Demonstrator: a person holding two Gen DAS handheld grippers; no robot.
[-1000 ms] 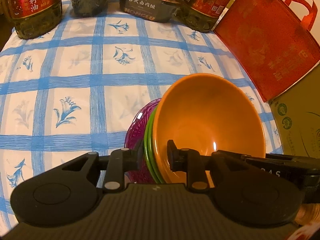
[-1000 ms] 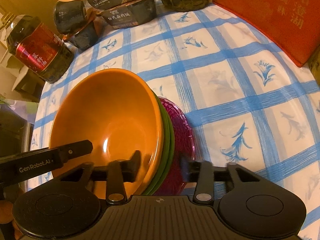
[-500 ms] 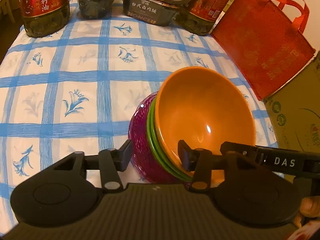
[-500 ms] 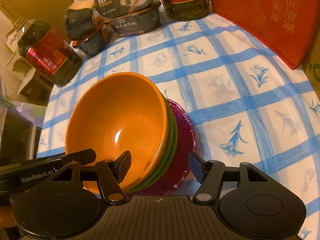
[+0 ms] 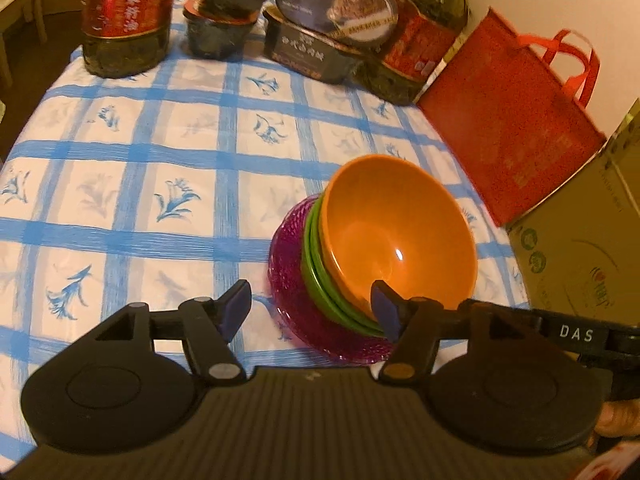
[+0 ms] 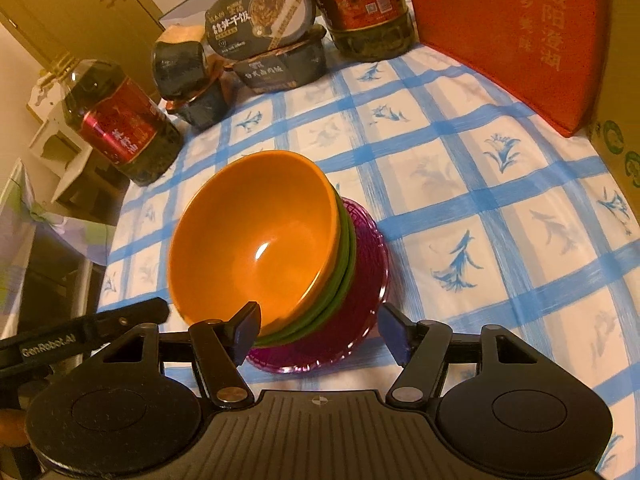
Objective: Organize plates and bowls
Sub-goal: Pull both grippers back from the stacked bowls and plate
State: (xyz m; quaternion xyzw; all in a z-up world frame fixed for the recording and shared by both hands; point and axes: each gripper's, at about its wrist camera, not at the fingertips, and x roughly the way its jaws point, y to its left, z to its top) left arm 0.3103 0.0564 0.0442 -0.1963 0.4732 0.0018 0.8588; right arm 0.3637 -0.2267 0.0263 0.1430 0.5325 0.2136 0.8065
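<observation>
An orange bowl (image 5: 396,236) sits on a green dish (image 5: 320,280), which sits on a purple glass plate (image 5: 292,276), one stack on the blue-checked tablecloth (image 5: 160,160). The stack also shows in the right wrist view: orange bowl (image 6: 256,240), green dish (image 6: 344,268), purple plate (image 6: 360,292). My left gripper (image 5: 312,308) is open, pulled back from the stack's near side. My right gripper (image 6: 320,328) is open, also drawn back from the stack. Neither holds anything.
Oil bottles (image 5: 124,16) (image 6: 120,128), boxed ready meals (image 5: 320,32) (image 6: 272,36) and a dark tub (image 5: 224,20) line the far edge. A red tote bag (image 5: 516,120) and a cardboard box (image 5: 588,240) stand at the right. The table's left edge (image 6: 116,220) is near.
Both grippers opened from around the stack's rim and pulled back and up. The stack now sits free on the cloth and looks smaller in both views.
</observation>
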